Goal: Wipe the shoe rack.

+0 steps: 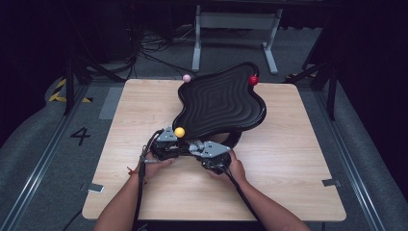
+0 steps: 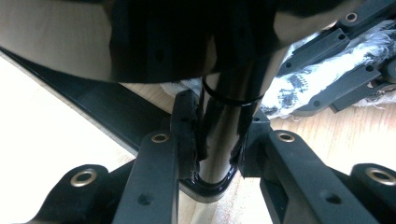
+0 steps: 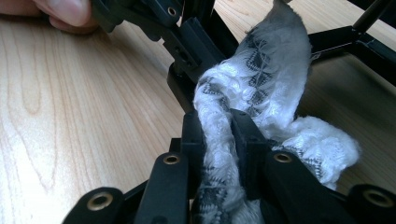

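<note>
Your right gripper (image 3: 217, 135) sits closest to the lens in the right gripper view, its jaws pinched hard on a bunched white cloth (image 3: 261, 88) with a grey woven pattern; the cloth rises between the jaws and spills to one side onto the worktop (image 3: 84, 116). Keep that pinch as it is, because the fabric is soft and a looser grip would likely let it slide out.

Your left gripper (image 2: 215, 154) has its jaws closed tight on a glossy black bar (image 2: 219, 140) of the tray's stand, with a thin black band looped round the bar just above the jaws. From the high view, both grippers meet at the near edge of the wavy black tray (image 1: 221, 103), which stands tilted on the wooden worktop with coloured balls, yellow, red and pink, at its corners. The yellow ball (image 1: 179, 132) sits just beside your left gripper.

The work appears to be wiping the stand under the tray. Hold the left hand steady as your anchor so the tray does not rock or tip. Bring the cloth in low along the worktop and press its loose bulk, not the jaws, against the black frame (image 3: 345, 37) ahead. Move slowly, since the two grippers are very close and could knock together. Watch the trailing cables (image 1: 140, 178) so they do not snag.
</note>
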